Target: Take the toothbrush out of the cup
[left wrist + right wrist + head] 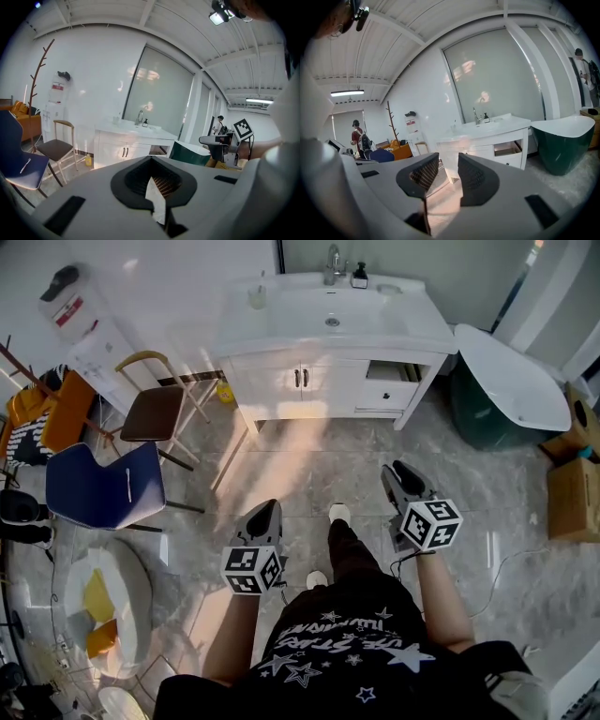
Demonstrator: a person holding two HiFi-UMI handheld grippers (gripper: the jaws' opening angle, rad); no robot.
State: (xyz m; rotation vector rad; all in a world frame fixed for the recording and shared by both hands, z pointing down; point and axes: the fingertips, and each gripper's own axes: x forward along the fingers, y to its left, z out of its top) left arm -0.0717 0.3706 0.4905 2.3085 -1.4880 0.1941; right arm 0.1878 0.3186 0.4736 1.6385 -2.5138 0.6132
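A small clear cup (257, 297) stands on the back left of the white vanity top (394, 329); something thin sticks up out of it, too small to make out. The cup also shows far off in the left gripper view (117, 120) and the right gripper view (454, 126). My left gripper (270, 508) is held over the floor well short of the vanity, jaws together (154, 182) with nothing held. My right gripper (398, 468) is level with it on the right, its jaws apart (447, 176) with only floor showing between the pads.
The vanity has a sink, a faucet (332, 261), a soap bottle (359, 277) and an open drawer (392, 379). A brown chair (155, 413) and a blue chair (103, 488) stand at left. A green-and-white bathtub (511, 381) and cardboard boxes (572, 498) are at right.
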